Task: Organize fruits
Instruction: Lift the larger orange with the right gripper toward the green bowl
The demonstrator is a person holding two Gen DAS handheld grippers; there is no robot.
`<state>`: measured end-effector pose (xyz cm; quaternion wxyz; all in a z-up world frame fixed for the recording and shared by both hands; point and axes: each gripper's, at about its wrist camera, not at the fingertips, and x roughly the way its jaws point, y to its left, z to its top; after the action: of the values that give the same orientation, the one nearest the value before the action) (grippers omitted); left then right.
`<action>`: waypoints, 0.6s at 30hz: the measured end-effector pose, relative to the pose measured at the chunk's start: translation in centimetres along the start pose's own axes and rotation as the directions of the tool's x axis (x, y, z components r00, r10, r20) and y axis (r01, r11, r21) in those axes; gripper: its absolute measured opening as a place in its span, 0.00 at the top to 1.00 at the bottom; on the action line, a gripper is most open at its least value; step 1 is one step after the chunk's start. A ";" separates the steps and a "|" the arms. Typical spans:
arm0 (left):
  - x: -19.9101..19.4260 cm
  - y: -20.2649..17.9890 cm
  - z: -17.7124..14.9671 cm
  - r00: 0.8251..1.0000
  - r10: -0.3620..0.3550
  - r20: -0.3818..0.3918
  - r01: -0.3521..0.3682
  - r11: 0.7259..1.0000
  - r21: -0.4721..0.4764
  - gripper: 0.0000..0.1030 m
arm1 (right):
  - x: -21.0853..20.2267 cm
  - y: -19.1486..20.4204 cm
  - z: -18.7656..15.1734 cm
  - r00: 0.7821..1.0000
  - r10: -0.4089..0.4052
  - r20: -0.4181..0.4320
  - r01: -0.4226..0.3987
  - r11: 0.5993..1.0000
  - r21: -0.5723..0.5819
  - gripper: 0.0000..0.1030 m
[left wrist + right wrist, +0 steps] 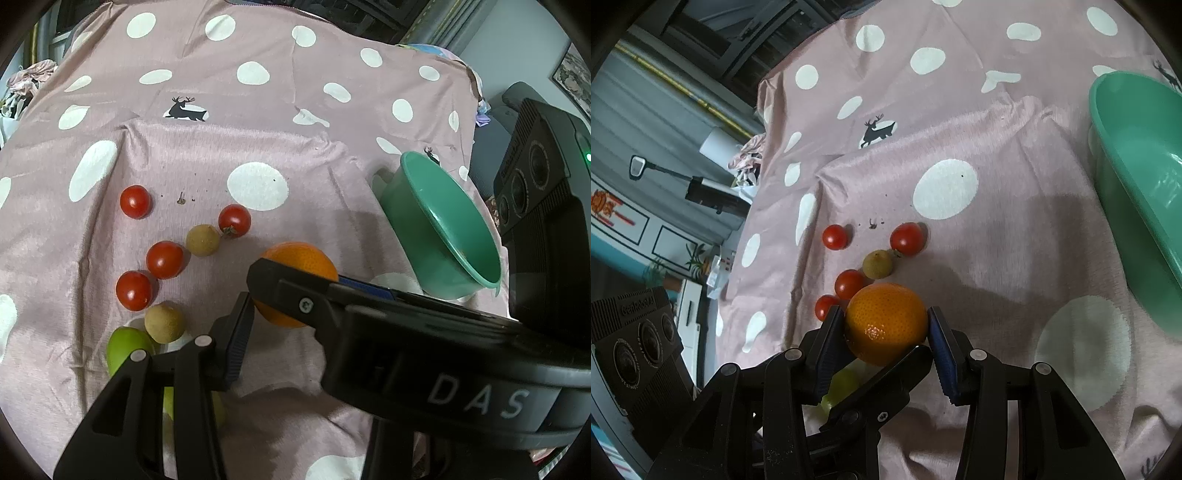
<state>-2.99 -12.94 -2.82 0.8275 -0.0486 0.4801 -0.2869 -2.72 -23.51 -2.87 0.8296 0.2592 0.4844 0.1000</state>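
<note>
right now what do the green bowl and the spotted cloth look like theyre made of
Green bowl: most likely plastic, smooth and semi-glossy. Its colour is uniform, the rim is thin and moulded, and soft highlights sit on the inner wall.

Spotted cloth: woven fabric with a matte finish. It shows creases, folds and a fine ribbed texture, with white dots and deer printed on it. The fibre can't be told.

A home: polka-dot deer bedsheet [229,140], panelled cabinet [646,229], piled laundry [29,77]
</note>
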 end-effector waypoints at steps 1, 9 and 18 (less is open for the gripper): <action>-0.1 -0.1 0.0 1.000 0.000 0.003 0.000 1.000 0.002 0.57 | 0.0 0.1 0.0 1.000 0.001 0.002 -0.001 1.000 0.000 0.53; -0.6 -0.4 0.1 1.000 -0.003 0.026 0.002 1.000 0.011 0.57 | -0.8 0.5 -0.3 1.000 0.000 0.023 0.001 1.000 -0.017 0.53; -1.4 -1.2 0.2 0.998 -0.009 0.057 0.007 0.999 0.032 0.57 | -2.0 1.0 -0.5 0.998 -0.004 0.056 0.006 0.999 -0.036 0.53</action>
<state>-3.88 -13.22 -1.19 0.8404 -0.0458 0.4515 -0.2963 -4.10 -23.37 -1.03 0.8477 0.2455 0.4596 0.0992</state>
